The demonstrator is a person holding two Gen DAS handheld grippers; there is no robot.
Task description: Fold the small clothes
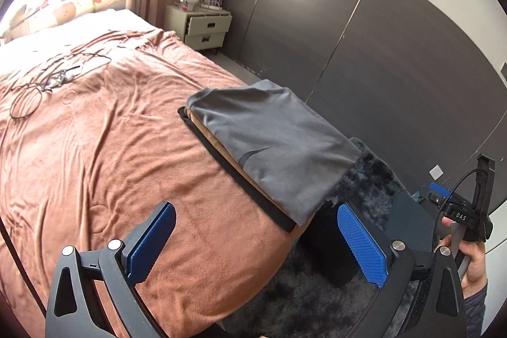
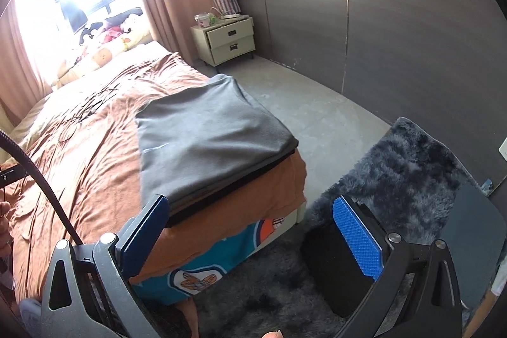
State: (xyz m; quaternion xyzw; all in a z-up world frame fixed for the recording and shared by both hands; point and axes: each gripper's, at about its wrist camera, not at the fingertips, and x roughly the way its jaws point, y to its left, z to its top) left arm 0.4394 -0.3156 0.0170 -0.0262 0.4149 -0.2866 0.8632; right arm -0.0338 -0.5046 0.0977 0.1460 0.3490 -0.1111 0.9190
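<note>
A folded grey shirt (image 1: 272,144) with a dark swoosh mark tops a small stack of folded clothes at the bed's near right corner; a tan piece (image 1: 221,148) and a black piece (image 1: 240,179) show under it. In the right wrist view the grey shirt (image 2: 202,144) lies over dark layers by the bed edge. My left gripper (image 1: 256,239) hangs open above the bedspread, short of the stack, holding nothing. My right gripper (image 2: 250,236) is open too, over the bed corner and rug, with its left finger (image 2: 149,230) close to the stack's near edge.
A rust-brown bedspread (image 1: 95,148) covers the bed, with tangled cables (image 1: 47,84) at its far side. A cream nightstand (image 2: 228,40) stands by the curtain. A dark fluffy rug (image 2: 412,167) and a black box (image 2: 332,268) lie on the floor beside the bed. A grey wardrobe wall (image 1: 380,53) runs along the right.
</note>
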